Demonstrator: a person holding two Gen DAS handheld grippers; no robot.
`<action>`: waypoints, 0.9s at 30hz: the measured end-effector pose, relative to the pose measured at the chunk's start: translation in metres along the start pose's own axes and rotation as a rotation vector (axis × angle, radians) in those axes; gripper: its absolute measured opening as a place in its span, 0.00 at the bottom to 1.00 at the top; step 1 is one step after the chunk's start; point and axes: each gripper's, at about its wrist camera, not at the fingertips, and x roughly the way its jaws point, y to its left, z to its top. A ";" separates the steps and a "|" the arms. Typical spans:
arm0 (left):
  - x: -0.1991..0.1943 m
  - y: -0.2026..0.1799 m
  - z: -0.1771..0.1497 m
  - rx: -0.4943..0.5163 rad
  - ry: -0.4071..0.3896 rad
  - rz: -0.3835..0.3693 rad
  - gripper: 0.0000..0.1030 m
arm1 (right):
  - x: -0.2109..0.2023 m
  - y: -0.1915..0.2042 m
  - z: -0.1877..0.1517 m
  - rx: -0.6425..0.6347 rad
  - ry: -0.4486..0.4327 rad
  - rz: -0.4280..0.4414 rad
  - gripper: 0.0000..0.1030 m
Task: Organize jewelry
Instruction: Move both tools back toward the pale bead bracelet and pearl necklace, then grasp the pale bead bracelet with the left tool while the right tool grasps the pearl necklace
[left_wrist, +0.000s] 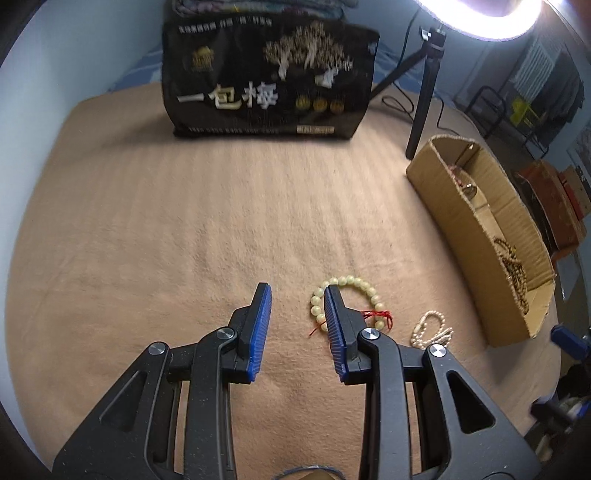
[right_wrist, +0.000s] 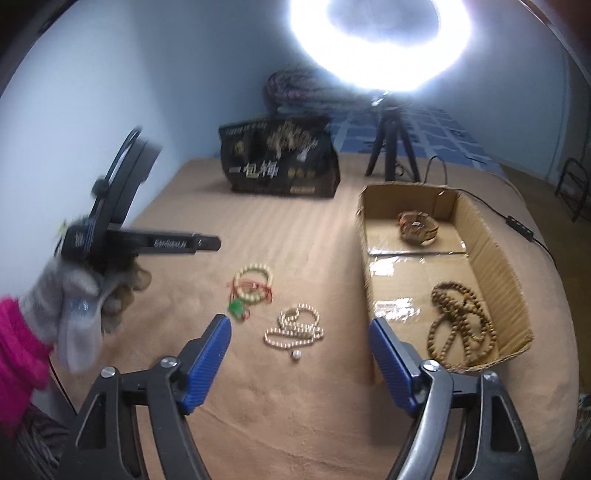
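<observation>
Plainly, the left tool (left_wrist: 297, 291) hangs with its jaws apart and empty, just over the pale bead bracelet (left_wrist: 347, 301) on the blanket-covered surface (left_wrist: 184, 221) — the ring lies slightly right of centre, under the right-hand finger. The right tool (right_wrist: 299, 326), also spread and empty, faces the pearl strand (right_wrist: 295, 328) — the cardboard box (right_wrist: 480, 236) sits further right.

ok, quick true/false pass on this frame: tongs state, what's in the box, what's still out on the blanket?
1. Both tongs are open. True: left tongs and right tongs hold nothing.
2. The cardboard box is empty. False: it holds a brown bead necklace and a watch.
3. The pale green bracelet lies on the blanket. True.
4. The pearl necklace is in the box. False: it lies on the blanket, beside the box.
</observation>
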 end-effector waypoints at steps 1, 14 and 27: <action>0.004 0.000 0.000 0.010 0.010 -0.006 0.28 | 0.005 0.005 -0.004 -0.025 0.009 0.001 0.74; 0.040 -0.004 -0.004 0.052 0.066 -0.044 0.28 | 0.067 0.024 -0.016 -0.103 0.114 0.012 0.71; 0.064 -0.019 0.002 0.123 0.100 -0.007 0.15 | 0.101 0.027 -0.007 -0.111 0.191 -0.028 0.69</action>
